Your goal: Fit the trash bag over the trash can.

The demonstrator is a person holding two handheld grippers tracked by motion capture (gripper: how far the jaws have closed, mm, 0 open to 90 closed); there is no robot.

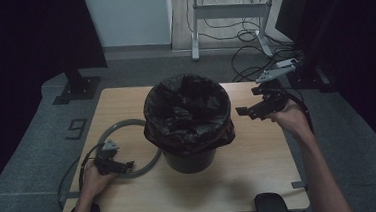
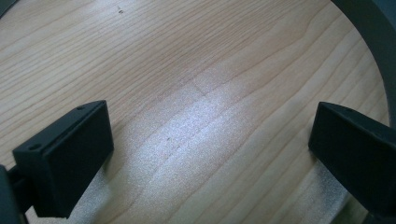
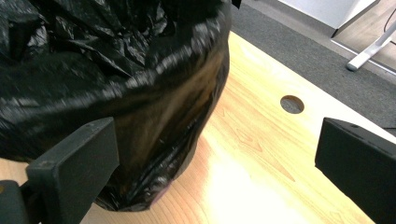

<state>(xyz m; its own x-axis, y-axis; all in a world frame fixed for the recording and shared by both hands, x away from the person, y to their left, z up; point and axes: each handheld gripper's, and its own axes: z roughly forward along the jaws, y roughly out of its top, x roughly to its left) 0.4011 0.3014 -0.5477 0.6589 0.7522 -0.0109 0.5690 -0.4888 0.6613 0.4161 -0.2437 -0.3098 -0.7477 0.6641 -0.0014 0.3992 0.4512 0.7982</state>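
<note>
Bag (image 1: 187, 113) is the black liner draped over the bin (image 1: 189, 158), which stands mid-table in the high view; its skirt hangs loose down the bin's sides. A grey ring (image 1: 145, 166) lies flat on the table (image 1: 261, 181) at the bin's 9 o'clock, and our left gripper (image 1: 125, 166) rests low on the ring's near arc. Our right gripper (image 1: 244, 112) hovers at the bin's 3 o'clock, apart from the bag.

In the left gripper view the jaws stand spread over bare wood, the ring (image 2: 373, 42) curving past at 2 o'clock. We judge a close from here would catch nothing, or nudge the ring so it skates off.

In the right gripper view the jaws are spread too, the bag (image 3: 116, 84) bulging at 10 o'clock, a cable hole (image 3: 292, 104) at 1 o'clock. A careless pinch there could tear the thin film or drag the liner off the rim and tip the bin.
</note>
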